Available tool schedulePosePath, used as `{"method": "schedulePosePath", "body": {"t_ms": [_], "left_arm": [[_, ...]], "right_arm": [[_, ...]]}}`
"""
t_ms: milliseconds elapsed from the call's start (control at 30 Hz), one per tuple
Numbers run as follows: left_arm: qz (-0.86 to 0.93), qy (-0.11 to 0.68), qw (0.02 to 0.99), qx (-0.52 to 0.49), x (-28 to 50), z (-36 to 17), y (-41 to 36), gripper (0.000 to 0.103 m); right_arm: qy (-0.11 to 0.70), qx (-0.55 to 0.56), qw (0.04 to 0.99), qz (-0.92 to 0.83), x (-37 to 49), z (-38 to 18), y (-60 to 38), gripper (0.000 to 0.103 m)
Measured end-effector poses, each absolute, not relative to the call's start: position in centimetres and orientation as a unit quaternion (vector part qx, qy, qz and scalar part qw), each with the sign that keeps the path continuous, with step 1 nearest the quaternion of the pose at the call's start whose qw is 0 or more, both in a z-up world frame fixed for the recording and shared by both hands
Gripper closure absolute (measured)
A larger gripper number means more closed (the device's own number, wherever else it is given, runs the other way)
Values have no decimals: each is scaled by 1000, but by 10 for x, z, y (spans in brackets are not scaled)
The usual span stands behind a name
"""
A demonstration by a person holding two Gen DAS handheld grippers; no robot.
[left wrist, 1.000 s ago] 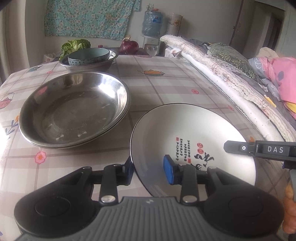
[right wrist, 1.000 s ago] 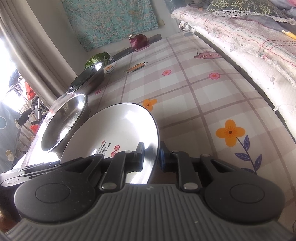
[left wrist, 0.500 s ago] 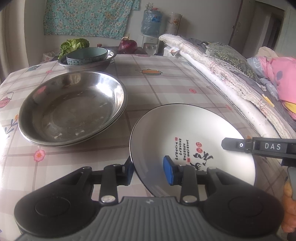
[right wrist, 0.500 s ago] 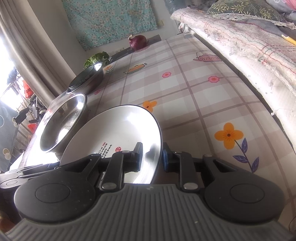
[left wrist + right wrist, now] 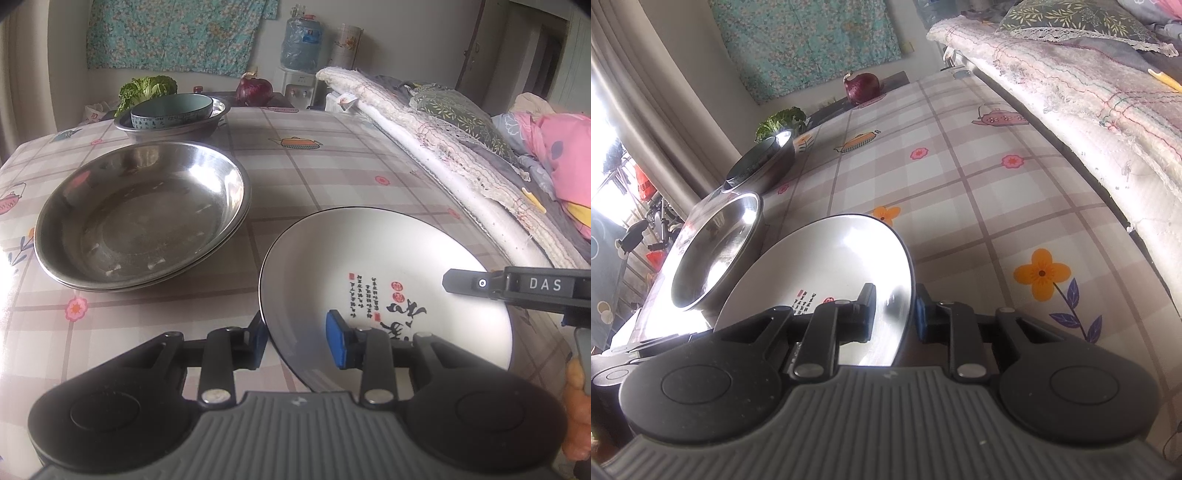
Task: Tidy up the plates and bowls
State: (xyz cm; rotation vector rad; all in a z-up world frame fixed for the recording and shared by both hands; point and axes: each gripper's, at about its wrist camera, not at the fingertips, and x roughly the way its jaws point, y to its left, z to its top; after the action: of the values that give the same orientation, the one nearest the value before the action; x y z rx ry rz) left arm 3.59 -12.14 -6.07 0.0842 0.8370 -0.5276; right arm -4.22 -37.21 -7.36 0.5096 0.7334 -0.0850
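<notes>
White plate (image 5: 373, 273), black-rimmed, printed characters in the well: lower right of the left view, lower centre of the right view, tilted above the checked tablecloth (image 5: 332, 173).

My left tongs (image 5: 299, 339): fingers straddle the near rim, blue pad (image 5: 335, 345) inside, the other outside; gap visible at the pad, so closing or loosely set, not clamped as far as I can tell.

My right tongs (image 5: 894, 312): fingers on either side of the opposite rim, narrow opening; whether they pinch, I cannot tell.

Steel dishes (image 5: 144, 214), two nested by the look of the doubled rim: centre left, just beside the plate, apart.

Blue bowl (image 5: 171, 110) in a steel basin (image 5: 207, 125): upper left, well beyond.

Lettuce (image 5: 146, 88), red onion (image 5: 255, 90): top of frame.

Step in hand, as I judge it: carrying the plate two-handed toward a stack. Next move calls for a firm hold both sides and level travel to the steel dishes, and a soft set-down.
</notes>
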Motion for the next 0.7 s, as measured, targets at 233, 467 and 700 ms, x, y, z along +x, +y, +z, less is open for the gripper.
{"method": "schedulePosePath", "body": {"t_ms": [233,467,700], "left_arm": [[-253,402,879,40,36,-60,-121,69],[-253,402,879,39,35,-59,-122,69],[-253,402,879,38,34,-58,-122,69]], "right_arm": [[353,248,901,-42,-42,-73,-373,82],[351,247,902,-42,-43,-71,-373,82],[351,247,902,-42,-43,-71,-373,82]]}}
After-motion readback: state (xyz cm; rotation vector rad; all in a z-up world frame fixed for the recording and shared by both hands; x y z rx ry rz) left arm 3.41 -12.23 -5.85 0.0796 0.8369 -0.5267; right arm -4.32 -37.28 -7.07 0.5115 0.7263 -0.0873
